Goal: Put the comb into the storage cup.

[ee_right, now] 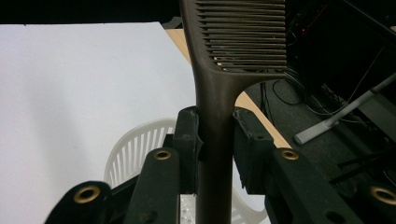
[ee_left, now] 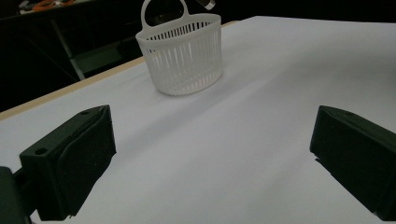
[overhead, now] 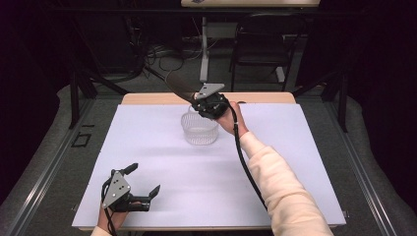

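A small white slatted basket (overhead: 199, 128) with a loop handle stands on the white table sheet (overhead: 147, 142), toward the back middle. Just above its far rim, my right gripper (overhead: 200, 104) is shut on the handle of a dark brown comb (overhead: 178, 84), whose toothed end points up and to the left. In the right gripper view the comb (ee_right: 215, 116) runs up between the pads, with the basket (ee_right: 135, 149) below. My left gripper (overhead: 146, 180) rests open at the near left of the sheet with nothing between its jaws; its own view looks toward the basket (ee_left: 183, 53).
A wooden table edge (overhead: 147, 98) shows behind the sheet. Beyond it are a dark folding chair (overhead: 260, 44), a white stand leg (overhead: 203, 49) and cables on the floor. Grey padding (overhead: 59, 147) flanks the table.
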Demonstrator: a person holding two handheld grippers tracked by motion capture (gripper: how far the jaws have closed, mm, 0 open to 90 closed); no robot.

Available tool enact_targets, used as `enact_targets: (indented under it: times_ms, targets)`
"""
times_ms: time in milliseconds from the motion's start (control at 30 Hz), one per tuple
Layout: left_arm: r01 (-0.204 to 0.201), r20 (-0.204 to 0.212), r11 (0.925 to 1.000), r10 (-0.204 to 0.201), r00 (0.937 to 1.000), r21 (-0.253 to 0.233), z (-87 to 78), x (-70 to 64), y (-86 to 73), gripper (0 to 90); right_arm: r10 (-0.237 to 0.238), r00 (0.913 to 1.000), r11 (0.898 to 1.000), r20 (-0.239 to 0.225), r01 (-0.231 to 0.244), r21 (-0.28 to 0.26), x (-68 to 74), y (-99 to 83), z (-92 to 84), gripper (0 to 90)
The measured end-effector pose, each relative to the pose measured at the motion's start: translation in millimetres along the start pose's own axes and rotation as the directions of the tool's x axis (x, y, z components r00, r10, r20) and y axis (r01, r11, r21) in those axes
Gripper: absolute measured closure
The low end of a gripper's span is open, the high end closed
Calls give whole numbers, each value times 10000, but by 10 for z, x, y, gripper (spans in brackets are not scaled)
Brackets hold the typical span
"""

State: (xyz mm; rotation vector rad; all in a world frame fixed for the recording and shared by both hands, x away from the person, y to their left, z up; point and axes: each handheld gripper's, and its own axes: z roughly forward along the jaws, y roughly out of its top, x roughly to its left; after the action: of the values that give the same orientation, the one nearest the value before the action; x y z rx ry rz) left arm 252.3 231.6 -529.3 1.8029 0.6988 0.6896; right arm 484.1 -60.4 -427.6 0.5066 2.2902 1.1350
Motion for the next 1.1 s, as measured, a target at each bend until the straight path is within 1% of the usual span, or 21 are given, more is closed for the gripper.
enact_targets:
  times_ms: [167,333,433,500,833,900,1100]
  targets:
    - [-28,-1,10000,28,10000,3,-2,0,1,2,-84,10000,9999,-34,84,-72,21,-13,28,725]
    - [3,20,10000,-3,10000,7,1,-2,0,2,-188,9997,9998,-160,188,21,32,-52,59,725]
    - [14,9,10000,-14,10000,11,2,-2,0,2,-183,9996,9998,-197,182,-59,31,-79,73,725]
    - [-13,13,10000,13,10000,28,3,-2,0,2,-272,9994,9996,-207,272,-32,31,-94,76,725]
    - [6,-2,10000,-6,10000,16,0,-2,0,2,-273,9991,9996,-323,272,-17,44,-150,111,724]
    - [-12,-18,10000,13,10000,15,0,-4,1,2,-382,9986,9993,-361,382,-15,48,-153,122,725]
    - [-18,-12,10000,18,10000,9,0,-6,2,2,-504,9976,9987,-471,506,44,83,-167,145,724]
